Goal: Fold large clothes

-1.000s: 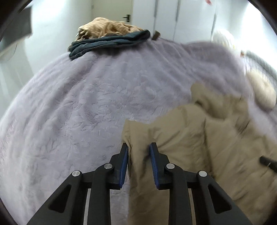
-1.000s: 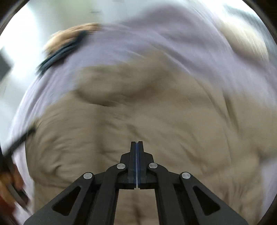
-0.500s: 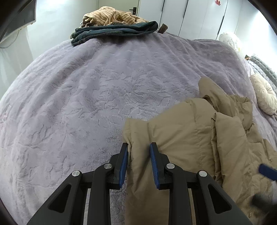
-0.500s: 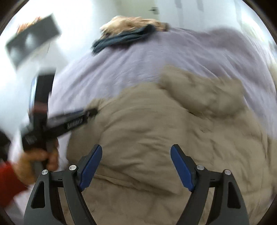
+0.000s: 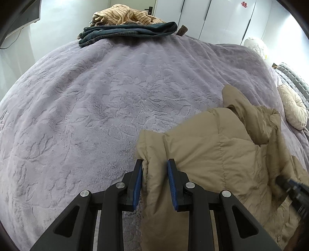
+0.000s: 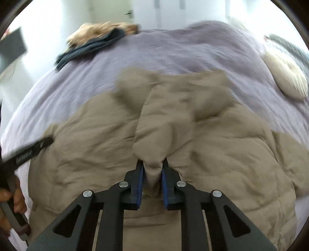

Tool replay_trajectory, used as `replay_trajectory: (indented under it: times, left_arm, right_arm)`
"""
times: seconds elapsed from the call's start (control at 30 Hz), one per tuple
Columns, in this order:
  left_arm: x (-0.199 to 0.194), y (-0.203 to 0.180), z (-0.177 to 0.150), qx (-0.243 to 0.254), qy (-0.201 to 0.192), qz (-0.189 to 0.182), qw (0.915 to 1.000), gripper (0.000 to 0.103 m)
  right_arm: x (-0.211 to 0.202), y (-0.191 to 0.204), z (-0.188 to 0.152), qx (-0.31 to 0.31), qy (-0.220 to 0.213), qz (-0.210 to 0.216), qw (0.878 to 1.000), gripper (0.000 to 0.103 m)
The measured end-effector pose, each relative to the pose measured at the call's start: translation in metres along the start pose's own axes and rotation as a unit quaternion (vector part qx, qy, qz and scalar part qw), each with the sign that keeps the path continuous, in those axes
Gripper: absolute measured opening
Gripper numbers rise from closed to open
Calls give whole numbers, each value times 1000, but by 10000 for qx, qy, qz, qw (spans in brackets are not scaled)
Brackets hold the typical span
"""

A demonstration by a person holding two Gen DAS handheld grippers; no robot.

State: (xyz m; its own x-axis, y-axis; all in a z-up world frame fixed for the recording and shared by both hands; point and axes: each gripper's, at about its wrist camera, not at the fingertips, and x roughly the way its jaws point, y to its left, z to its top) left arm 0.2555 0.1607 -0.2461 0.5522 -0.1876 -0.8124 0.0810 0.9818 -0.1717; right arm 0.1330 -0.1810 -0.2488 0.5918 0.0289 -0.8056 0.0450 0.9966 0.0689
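A tan puffer jacket (image 5: 212, 150) lies crumpled on a lilac bedspread (image 5: 96, 100). My left gripper (image 5: 154, 166) is shut on the jacket's left edge, with fabric bunched between the blue pads. In the right wrist view the jacket (image 6: 222, 146) fills the middle. My right gripper (image 6: 152, 164) is shut on a raised fold of the jacket near its centre. The left gripper's black body (image 6: 29, 152) and the hand holding it show at the left edge. The right gripper shows blurred in the left wrist view (image 5: 293, 193).
Folded dark jeans (image 5: 127, 32) and a striped tan garment (image 5: 119, 16) are stacked at the bed's far end. A round cream cushion (image 5: 293, 108) and a grey quilted headboard (image 5: 291, 77) are on the right. White wardrobe doors (image 5: 222, 17) stand behind.
My right gripper was shut, opened wide over the jacket, and has now closed on a fold of it. My left gripper has kept its hold on the edge.
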Motion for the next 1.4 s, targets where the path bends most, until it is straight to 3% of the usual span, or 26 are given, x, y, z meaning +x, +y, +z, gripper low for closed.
replay_trajectory:
  times: [0.1,0.23,0.37,0.53,0.57,0.6,0.67,0.77,0.83,0.9,0.97,1.03,1.07,1.1,1.2,1.33,1.4]
  left_arm:
    - [0,-1,0,32,1,38,10000,27]
    - [1,-3,1,26,31,118,9999,27]
    - [-4,-3,6,-24,88,203,9998,27]
    - [-46,-1,14,-55,-241,233,9994,27]
    - [-54,-2,13,-21,-263,215,9994,27]
    - [-58,-2,13,8,-272,194,9994,27]
    - [-64,-9,6,68,-215,99,9997,27]
    - [-61,-22,-4,154,-81,-22,9998,27]
    - [-50,-30,-12,171,48,7,9998,27]
    - [-37,-33,-20,90,177,18,9998,27]
    - [-26,-34,-27,70,249,98,9996,27]
    - [-20,-33,-34,132,280,187,9993,27]
    - [-19,-33,-35,154,289,195,9993,27]
    - [-18,-32,-36,183,291,203,9992,27]
    - [-18,-33,-39,223,297,184,9991,27]
    - [-15,-30,-42,169,274,233,9992,27]
    - [-14,-30,-43,99,300,290,9991,27]
  right_arm:
    - [0,-42,2,429,103,-138,9989,18]
    - [8,-97,-11,1048,555,-319,9924,18]
    - [0,-143,-26,1831,805,-102,9797,18]
    - [-28,-171,-27,2211,415,323,9738,19]
    - [-30,-171,-24,2200,393,469,9736,20]
    - [-29,-169,-19,2118,429,744,9735,28]
    - [-28,-160,-12,1895,430,893,9769,43]
    - [-23,-127,2,1133,448,1195,9853,43]
    - [-14,-101,11,684,615,1564,9834,42]
    - [-5,-78,10,283,806,1675,9822,40]
    - [8,-59,5,-94,938,1537,9836,37]
    - [28,-58,-1,-166,1058,1026,9889,29]
    - [30,-62,-4,-118,1042,840,9909,18]
    - [32,-76,-7,99,964,565,9937,14]
    - [24,-118,-19,933,830,356,9915,1]
    - [12,-150,-32,1473,711,-116,9865,2]
    - [8,-162,-38,1730,733,-124,9821,2]
